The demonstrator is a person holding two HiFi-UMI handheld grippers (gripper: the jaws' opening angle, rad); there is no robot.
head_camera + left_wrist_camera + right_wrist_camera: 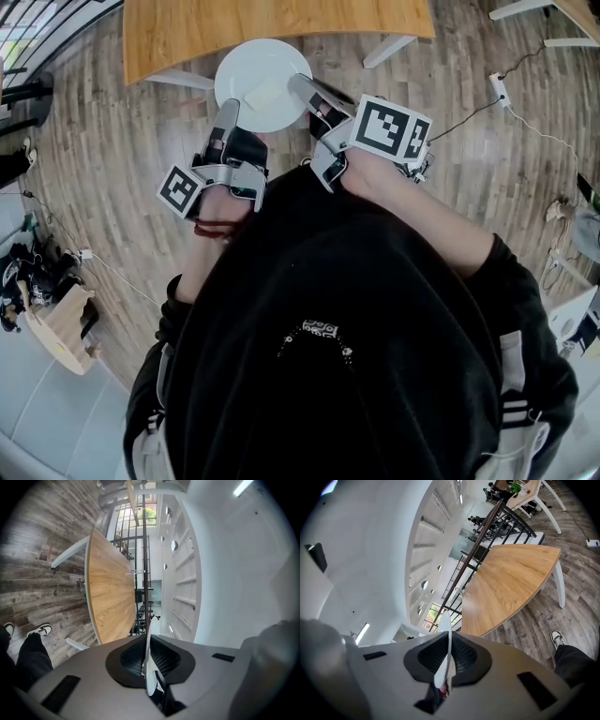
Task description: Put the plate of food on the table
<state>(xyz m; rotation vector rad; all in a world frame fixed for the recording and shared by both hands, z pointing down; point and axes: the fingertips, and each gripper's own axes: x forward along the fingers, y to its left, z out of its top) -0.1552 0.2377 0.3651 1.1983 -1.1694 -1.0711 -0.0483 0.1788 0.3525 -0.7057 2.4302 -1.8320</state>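
Observation:
In the head view a round white plate (255,67) with a pale piece of food (268,95) on it hangs over the wood floor, just short of the wooden table (272,23). My left gripper (228,112) is shut on the plate's near left rim. On the near right rim my right gripper (303,86) is shut too. In the left gripper view the plate (149,644) shows edge-on, pinched between the dark pads (165,658) of the left gripper (148,660). The right gripper view shows the same: the plate's rim (447,637) clamped in the right gripper (444,660), with the table (511,585) ahead.
The table stands on white legs (389,49) over grey plank flooring. A cable and power strip (500,89) lie at the right, clutter and a wooden stool (61,328) at the left. A black railing (487,522) runs behind the table. The person's shoes (41,630) are on the floor.

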